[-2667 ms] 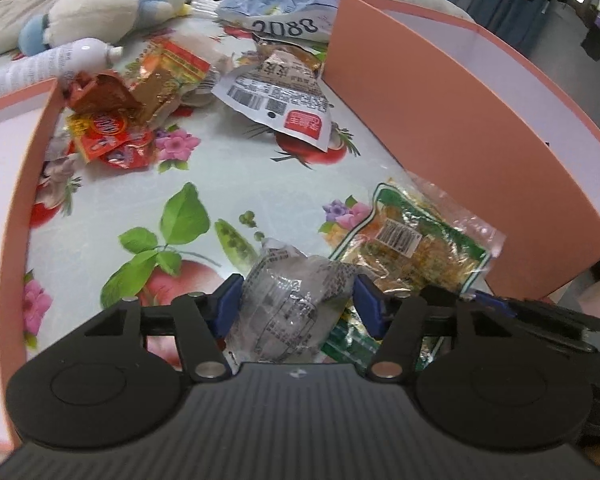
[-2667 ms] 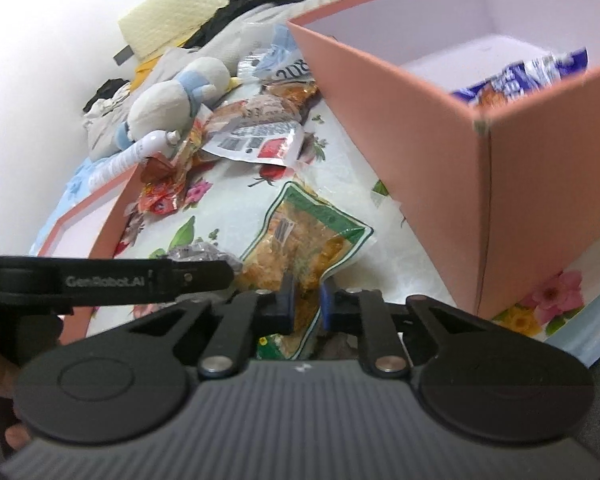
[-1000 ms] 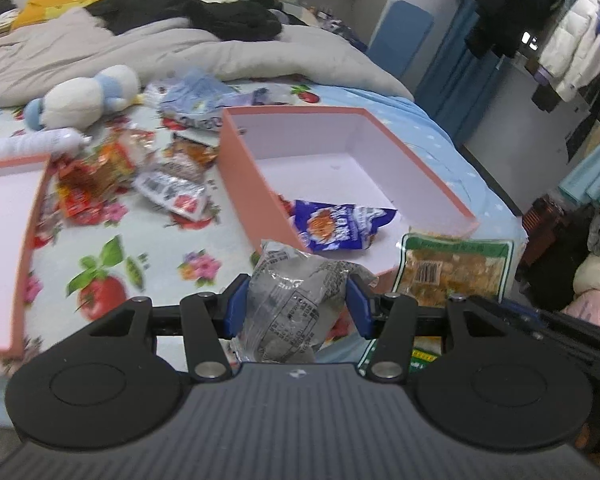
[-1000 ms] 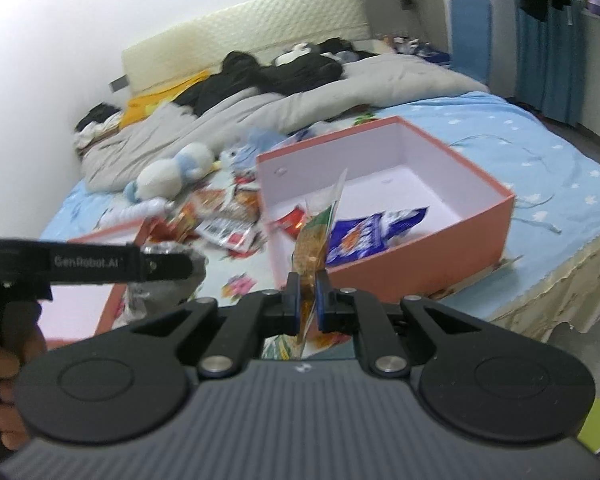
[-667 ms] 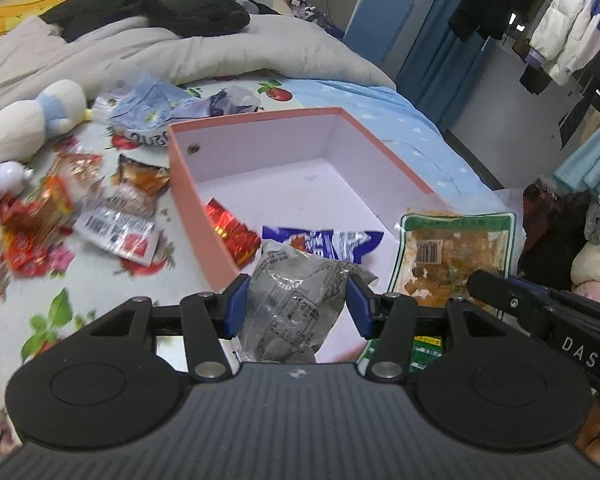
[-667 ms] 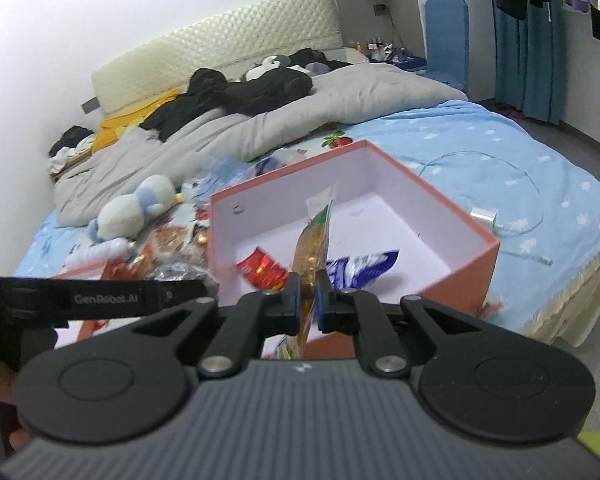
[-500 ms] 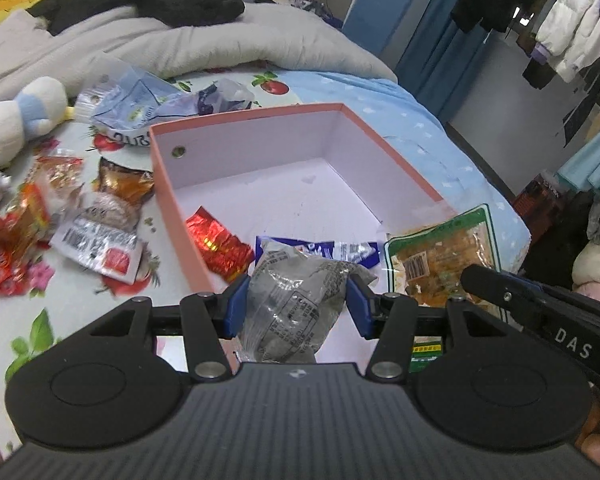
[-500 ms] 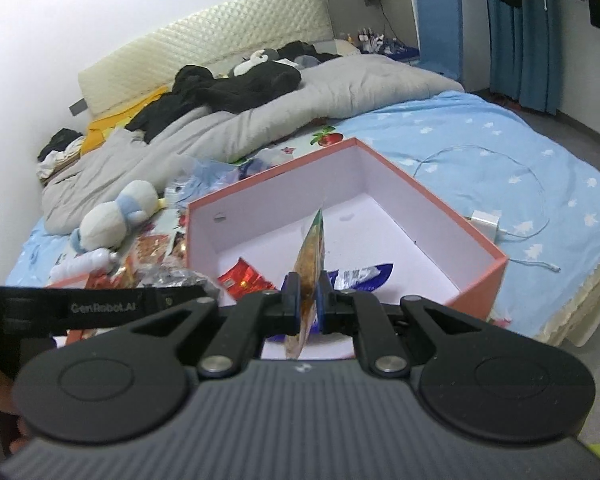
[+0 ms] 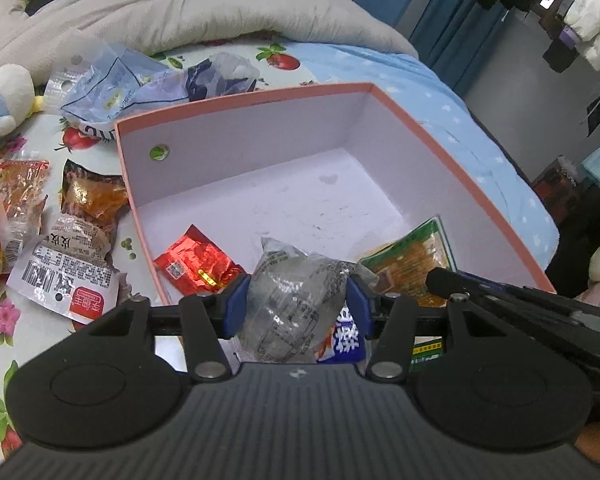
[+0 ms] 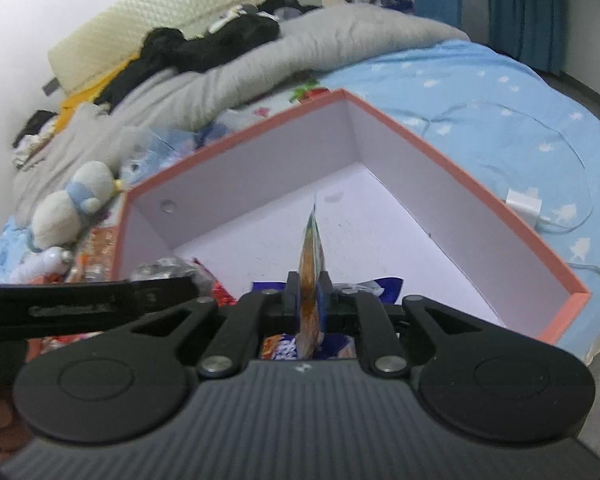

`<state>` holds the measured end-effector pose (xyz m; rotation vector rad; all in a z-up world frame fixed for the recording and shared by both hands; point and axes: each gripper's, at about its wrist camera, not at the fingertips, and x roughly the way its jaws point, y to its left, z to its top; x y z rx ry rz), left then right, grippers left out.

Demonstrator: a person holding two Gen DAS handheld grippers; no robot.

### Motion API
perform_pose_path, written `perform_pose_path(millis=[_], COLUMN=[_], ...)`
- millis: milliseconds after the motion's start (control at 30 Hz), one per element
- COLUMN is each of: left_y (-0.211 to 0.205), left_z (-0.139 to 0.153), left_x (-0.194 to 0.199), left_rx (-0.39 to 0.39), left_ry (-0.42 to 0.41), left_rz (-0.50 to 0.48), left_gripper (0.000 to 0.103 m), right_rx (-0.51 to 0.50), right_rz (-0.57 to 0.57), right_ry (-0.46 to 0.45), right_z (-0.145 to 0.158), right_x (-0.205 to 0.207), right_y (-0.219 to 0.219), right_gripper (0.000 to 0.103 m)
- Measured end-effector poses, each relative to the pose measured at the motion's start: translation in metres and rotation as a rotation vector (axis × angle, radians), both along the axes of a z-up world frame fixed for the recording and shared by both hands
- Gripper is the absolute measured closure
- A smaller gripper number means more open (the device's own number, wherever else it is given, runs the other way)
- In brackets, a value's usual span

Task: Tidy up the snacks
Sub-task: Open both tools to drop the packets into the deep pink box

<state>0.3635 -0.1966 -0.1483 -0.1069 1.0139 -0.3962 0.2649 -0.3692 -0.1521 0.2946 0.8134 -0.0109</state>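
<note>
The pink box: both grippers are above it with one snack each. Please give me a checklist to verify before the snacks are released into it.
1. Left gripper grips the clear silver packet: ok.
2. Right gripper grips the green-edged orange packet by its edge: ok.
3. Both packets are over the inside of the pink box, not over its rim: ok.
4. Free floor is left in the box beyond the red packet and the blue packet: ok.
5. The two grippers are clear of each other: ok; they are side by side, apart.
6. The packets are low enough to drop gently: cannot tell.
</note>
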Motion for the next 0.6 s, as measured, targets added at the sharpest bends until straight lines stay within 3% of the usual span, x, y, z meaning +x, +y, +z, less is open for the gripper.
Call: perform_pose_path(millis=[100, 200, 233, 267, 600], left_y=[0.006, 0.014, 0.017, 0.018, 0.028], left_z=[-0.003, 0.003, 0.006, 0.010, 0.062], left_x=[0.003, -0.001, -0.003, -0.005, -0.058], left_rx=[-0.001, -0.008, -0.012, -0.012, -0.028], left_ry=[0.016, 0.002, -0.008, -0.019, -0.127], left_rz=[0.006, 0.024, 0.024, 0.023, 0.014], left_gripper=[0.043, 0.034, 0.034, 0.034, 0.034], right_rx=[0.007, 0.012, 0.012, 0.014, 0.019], right_rz=[-0.008, -0.018, -0.017, -0.015, -0.010], right_ry=[0.048, 0.050, 0.044, 0.034, -0.052], right_z=[-0.011, -0.010, -0.008, -0.005, 0.034], right_x=[0.008, 0.005, 0.002, -0.002, -0.043], right_y=[-0.001, 0.000, 0.001, 0.002, 0.012], right_gripper=[0.086, 0.062, 0.049, 0.046, 0.047])
